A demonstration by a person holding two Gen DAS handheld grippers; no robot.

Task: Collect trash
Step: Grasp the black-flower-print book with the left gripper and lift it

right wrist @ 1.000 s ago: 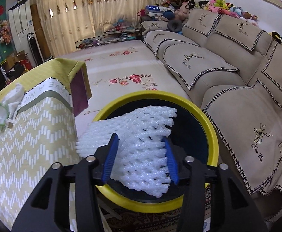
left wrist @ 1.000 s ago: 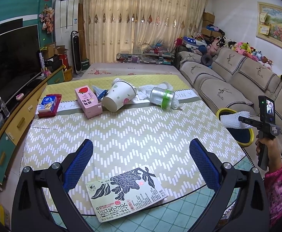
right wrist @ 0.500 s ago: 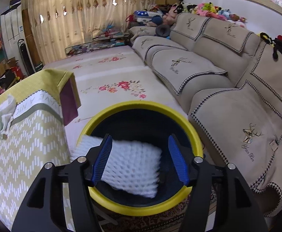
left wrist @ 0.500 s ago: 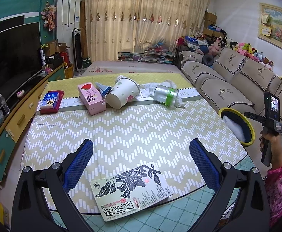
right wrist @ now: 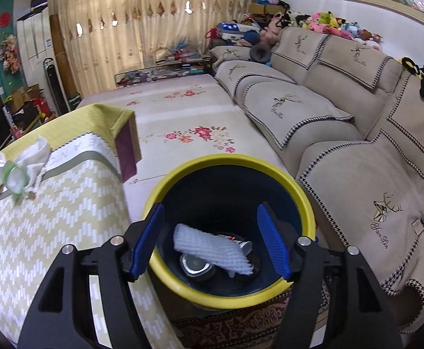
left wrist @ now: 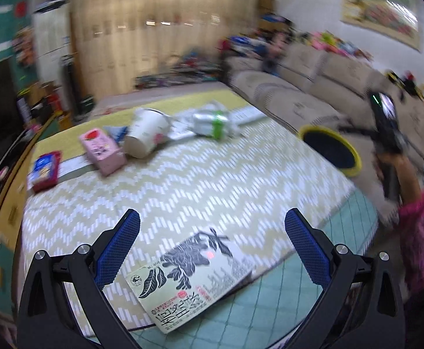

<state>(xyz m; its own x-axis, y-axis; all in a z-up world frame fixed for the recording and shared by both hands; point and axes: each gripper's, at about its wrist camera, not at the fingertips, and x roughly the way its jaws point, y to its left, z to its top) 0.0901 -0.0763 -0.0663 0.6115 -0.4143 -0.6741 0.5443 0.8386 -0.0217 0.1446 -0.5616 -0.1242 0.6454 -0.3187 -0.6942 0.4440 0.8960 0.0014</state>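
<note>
The white foam net (right wrist: 213, 247) lies at the bottom of the yellow-rimmed dark bin (right wrist: 306, 200) beside other scraps. My right gripper (right wrist: 210, 237) hangs above the bin mouth, its jaws opening with nothing between them. In the blurred left wrist view my left gripper (left wrist: 212, 247) stands open and empty over the near table edge, above a book (left wrist: 190, 276). Further back on the table lie a tipped paper cup (left wrist: 146, 141), a clear jar with a green band (left wrist: 209, 123) on crumpled white paper, a pink box (left wrist: 102, 151) and a small red-blue pack (left wrist: 44, 170). The bin (left wrist: 332, 151) stands off the table's right side.
A beige sofa (right wrist: 342, 122) runs along the right wall, close behind the bin. The zigzag-patterned tablecloth (right wrist: 37, 232) covers the table left of the bin. A person's hand in a pink sleeve (left wrist: 418, 232) holds the right gripper's handle. A TV cabinet (left wrist: 2, 203) borders the table's left.
The right gripper's jaws spread and let go of the foam net, which dropped to the bin's bottom; the gripper rose a little. The left wrist view rolled and is now blurred.
</note>
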